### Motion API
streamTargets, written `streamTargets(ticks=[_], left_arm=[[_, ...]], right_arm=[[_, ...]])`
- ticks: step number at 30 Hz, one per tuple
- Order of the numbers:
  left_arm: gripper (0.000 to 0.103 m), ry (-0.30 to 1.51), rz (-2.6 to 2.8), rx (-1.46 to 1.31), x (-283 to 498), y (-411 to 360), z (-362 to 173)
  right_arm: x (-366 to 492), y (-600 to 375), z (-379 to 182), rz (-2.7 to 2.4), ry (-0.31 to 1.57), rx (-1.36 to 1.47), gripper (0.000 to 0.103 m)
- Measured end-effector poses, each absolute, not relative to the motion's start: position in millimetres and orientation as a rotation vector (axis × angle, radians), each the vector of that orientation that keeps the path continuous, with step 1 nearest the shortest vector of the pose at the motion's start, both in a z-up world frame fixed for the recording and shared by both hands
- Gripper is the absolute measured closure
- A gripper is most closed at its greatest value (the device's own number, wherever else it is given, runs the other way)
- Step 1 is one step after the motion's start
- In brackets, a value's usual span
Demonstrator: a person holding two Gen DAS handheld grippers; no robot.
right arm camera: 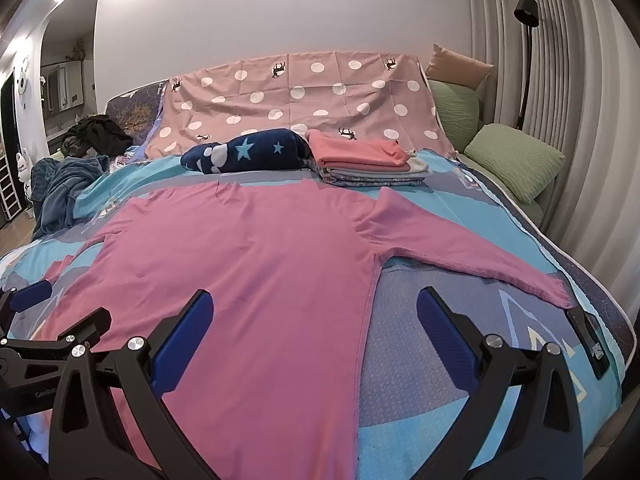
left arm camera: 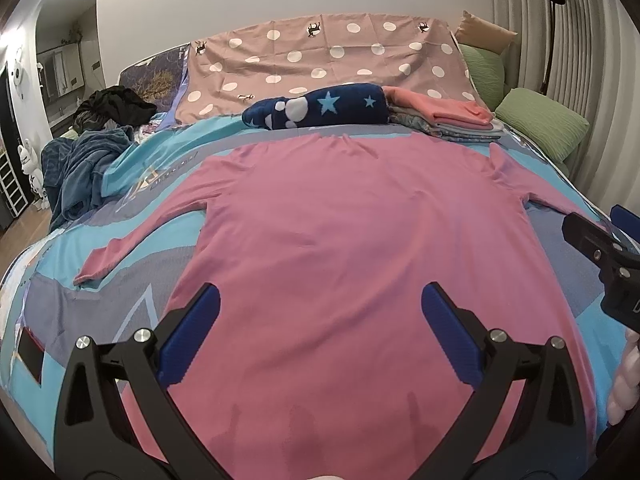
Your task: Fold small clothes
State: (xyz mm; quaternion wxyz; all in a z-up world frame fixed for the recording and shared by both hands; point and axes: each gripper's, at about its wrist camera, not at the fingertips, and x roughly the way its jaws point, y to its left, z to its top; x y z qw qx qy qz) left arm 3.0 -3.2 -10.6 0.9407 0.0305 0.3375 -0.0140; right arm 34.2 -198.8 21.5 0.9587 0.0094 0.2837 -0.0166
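A pink long-sleeved shirt lies spread flat on the bed, neck toward the far side, both sleeves out to the sides; it also shows in the right wrist view. My left gripper is open and empty, hovering over the shirt's lower body. My right gripper is open and empty, over the shirt's right side seam near the hem. The right gripper also shows at the right edge of the left wrist view. The left gripper shows at the left edge of the right wrist view.
A stack of folded clothes with a salmon piece on top and a rolled navy star blanket lie beyond the shirt. Green pillows sit at the right. A blue towel heap and dark clothes lie at the left. A black phone lies near the right sleeve cuff.
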Motion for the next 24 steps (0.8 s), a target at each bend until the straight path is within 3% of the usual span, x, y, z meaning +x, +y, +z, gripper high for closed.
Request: streamTargets(ticks=[24], left_arm=[[0.002,0.698,-0.032,0.044,2.8,0.5,-17.5]], right_arm=[[34.5,-195.9,18.7,-0.025,0.584,0.013,0.001]])
